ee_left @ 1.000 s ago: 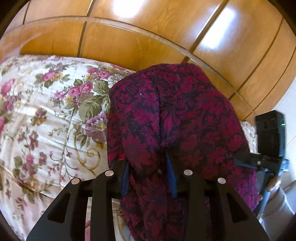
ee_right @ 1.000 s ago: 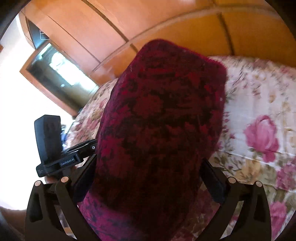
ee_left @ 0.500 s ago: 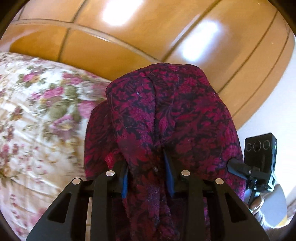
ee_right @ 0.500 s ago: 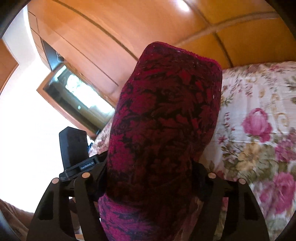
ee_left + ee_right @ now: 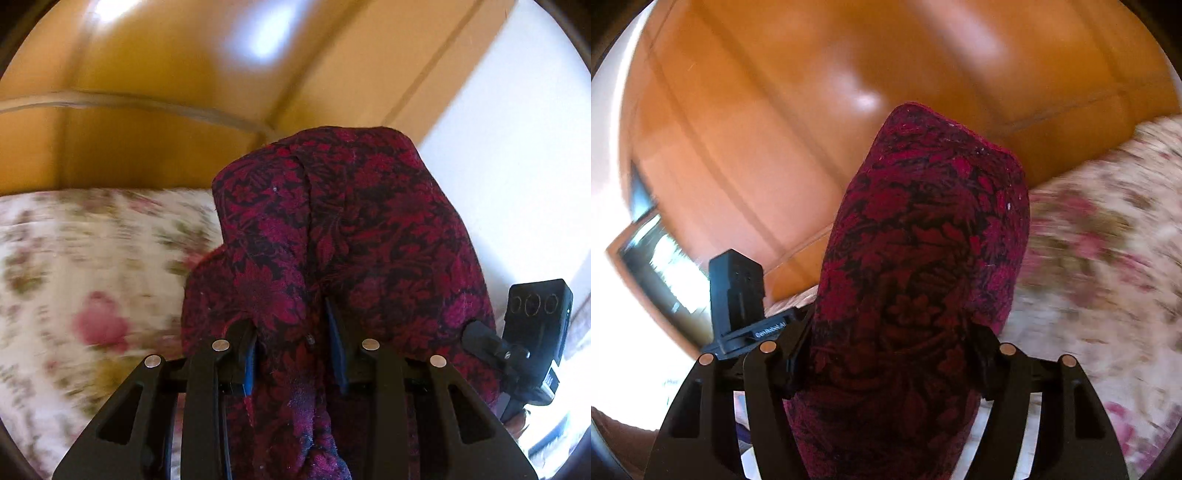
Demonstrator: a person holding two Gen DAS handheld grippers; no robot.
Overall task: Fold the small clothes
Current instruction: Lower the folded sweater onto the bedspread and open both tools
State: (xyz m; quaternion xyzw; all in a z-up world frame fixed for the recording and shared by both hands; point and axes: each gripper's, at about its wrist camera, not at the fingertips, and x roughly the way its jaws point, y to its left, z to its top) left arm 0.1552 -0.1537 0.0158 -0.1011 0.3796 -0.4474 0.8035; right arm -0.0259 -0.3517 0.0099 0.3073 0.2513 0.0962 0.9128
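In the left wrist view, the left tongs (image 5: 291, 354) are pinching a bunched fold of the dark red, flower-patterned knitted cloth (image 5: 354, 240), which is hanging over them toward 12 o'clock. The flowery bed cover (image 5: 92, 280) is lying at 9 o'clock. The other tool is peeking in at 3 o'clock.

In the right wrist view, the right tongs (image 5: 886, 358) have just been closing and are squeezing a wide, thick roll of the same cloth (image 5: 923, 266). The bed cover (image 5: 1108, 277) is showing at 3 o'clock, shiny wooden panels (image 5: 812, 110) at 12.

Glossy orange-brown wooden panels (image 5: 820, 110) behind a bed with a floral bedspread (image 5: 92, 266), beside a white wall (image 5: 517, 155)
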